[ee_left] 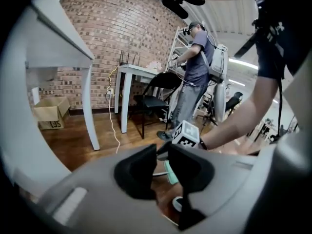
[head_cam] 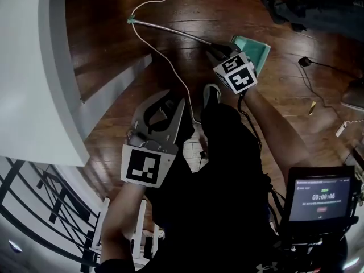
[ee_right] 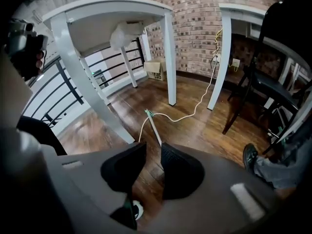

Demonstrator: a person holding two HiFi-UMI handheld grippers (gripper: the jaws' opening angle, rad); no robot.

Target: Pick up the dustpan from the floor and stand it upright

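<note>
Both are only cracked open a little and holding nothing. The right gripper (head_cam: pixel 219 51) hangs over the dustpan (head_cam: pixel 254 50), which lies flat on the wood floor (head_cam: pixel 114 16). Its handle (ee_right: pixel 155 128) runs ahead of the gap. The left gripper (head_cam: pixel 169 103) is back by my shoe (head_cam: pixel 211 94). A white cable (head_cam: pixel 165 58) crosses under the handle.

Under me a dark wood floor (head_cam: pixel 108 21), dustpan (head_cam: pixel 259 47) lying flat on it, its long handle (head_cam: pixel 170 30) reaching left, white cord (head_cam: pixel 149 45) snaking past the handle's tip, cardboard box (ee_left: pixel 48 112) by the wall, white table legs (ee_right: pixel 170 57) standing.
</note>
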